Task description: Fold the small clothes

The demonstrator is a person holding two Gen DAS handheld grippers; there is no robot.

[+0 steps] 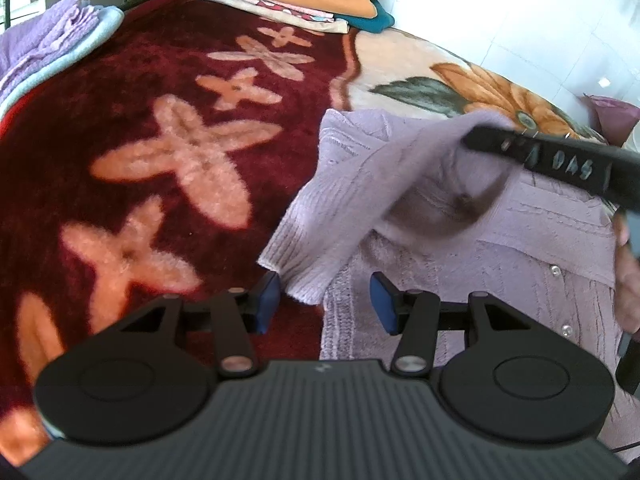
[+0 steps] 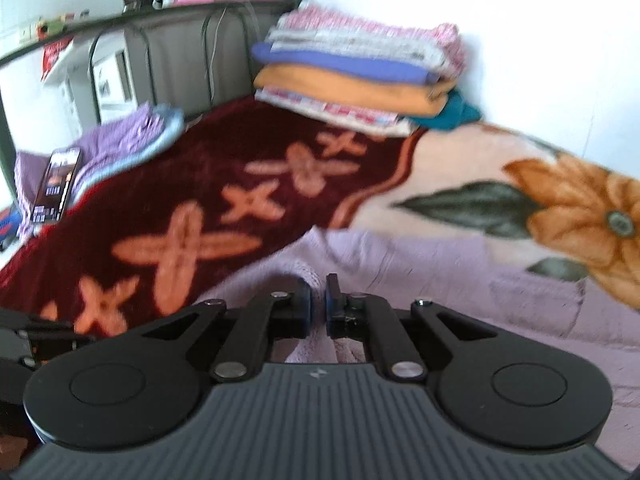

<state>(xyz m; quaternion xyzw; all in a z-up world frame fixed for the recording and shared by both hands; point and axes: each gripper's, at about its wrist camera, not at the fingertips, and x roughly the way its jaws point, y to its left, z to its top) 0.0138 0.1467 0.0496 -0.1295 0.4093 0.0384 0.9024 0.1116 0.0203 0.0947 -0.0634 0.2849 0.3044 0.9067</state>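
Observation:
A lilac knit cardigan (image 1: 500,264) with small buttons lies on the dark red flowered blanket (image 1: 120,120). One sleeve (image 1: 360,184) is lifted and drapes leftward, and its ribbed cuff (image 1: 304,280) hangs between the blue pads of my left gripper (image 1: 326,300). That gripper is open; the pads stand apart and do not squeeze the cuff. My right gripper (image 1: 474,140) comes in from the right and pinches the raised sleeve. In the right wrist view, the right gripper (image 2: 318,300) is shut, with the lilac cardigan (image 2: 440,280) bunched at its tips.
A stack of folded clothes (image 2: 360,76) sits at the head of the bed by the white wall. A purple and light-blue folded pile (image 1: 52,48) lies at the left, with a phone (image 2: 56,184) leaning by it. A metal bed frame (image 2: 180,52) stands behind. A hand (image 1: 628,272) shows at the right edge.

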